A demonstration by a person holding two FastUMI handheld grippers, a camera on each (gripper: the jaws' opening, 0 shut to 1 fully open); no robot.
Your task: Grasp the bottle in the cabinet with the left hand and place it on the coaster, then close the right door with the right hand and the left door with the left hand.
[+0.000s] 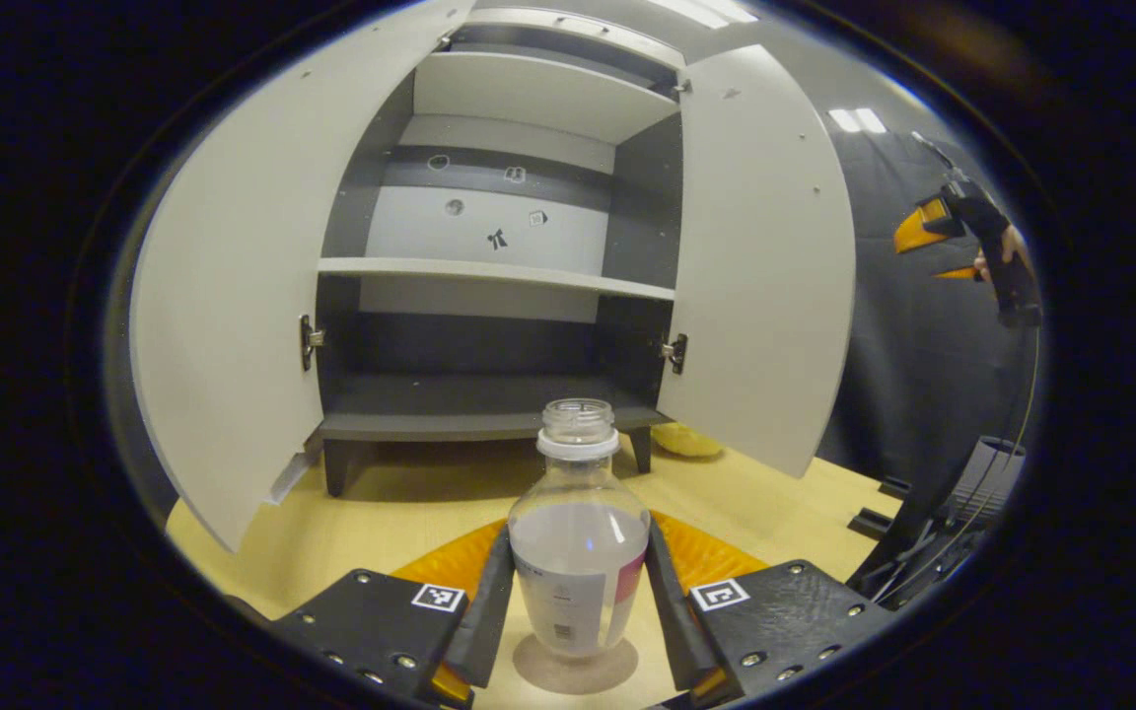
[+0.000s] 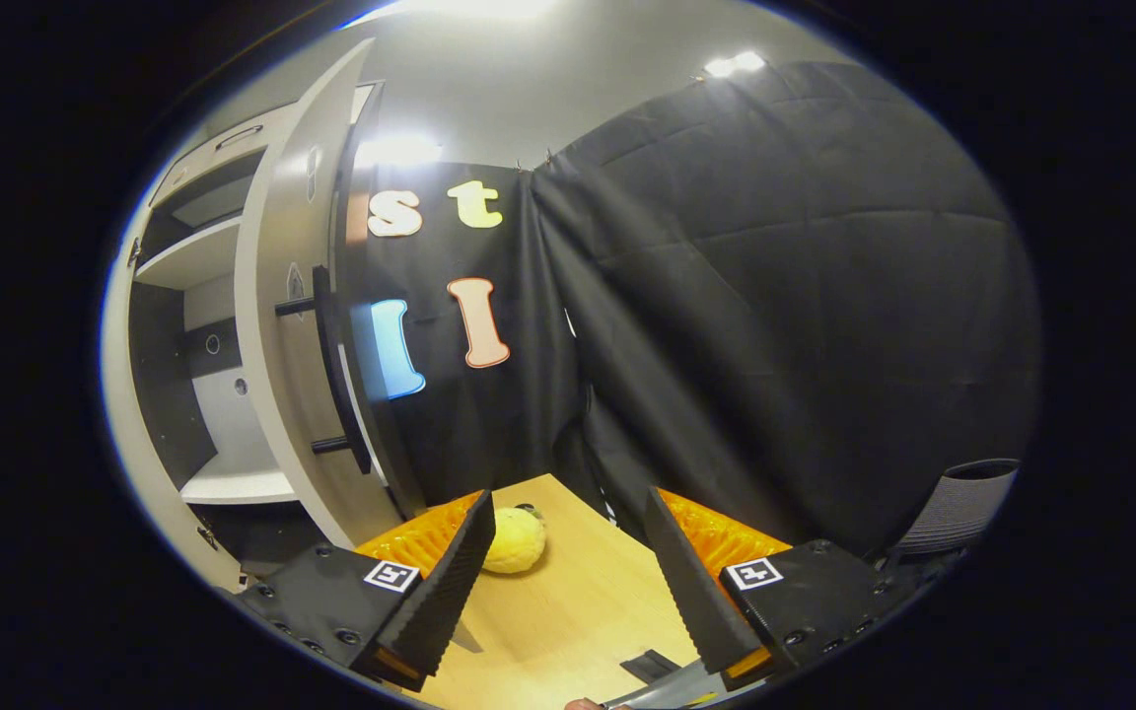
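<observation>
The clear plastic bottle with no cap and some water inside (image 1: pixel 579 532) is seen standing on the round grey-brown coaster (image 1: pixel 576 668), out on the pale wooden counter (image 1: pixel 410 503) in front of the cabinet. So the first job looks done, or very nearly done: the bottle is out of the cabinet and on its spot. It cannot be told for sure if the bottle has been let go yet.

Going from left to right in the left gripper view, the big white left door (image 1: pixel 223 286) is seen swung wide open. Next comes the dark grey cabinet with white shelves (image 1: pixel 489 271), and nothing is seen on the shelves. Then comes the white right door (image 1: pixel 760 266), also wide open. Both doors are left to be shut, the right one first.

The left gripper (image 1: pixel 579 602) is held low around the bottle. Its jaws are set close on each side of the bottle, about as wide as the bottle is. Whether they press on it or are just beside it cannot be told.

Far off at the right of that view, the right gripper (image 1: pixel 953 242) is held up in a hand (image 1: pixel 1007 258), near the outer edge of the right door. In the right gripper view its jaws are spread wide, and nothing is held between them. The right door with its long dark handle (image 2: pixel 336 370) is seen just to the left. A soft yellow round thing (image 2: pixel 517 539) lies on the counter past the jaws.
</observation>
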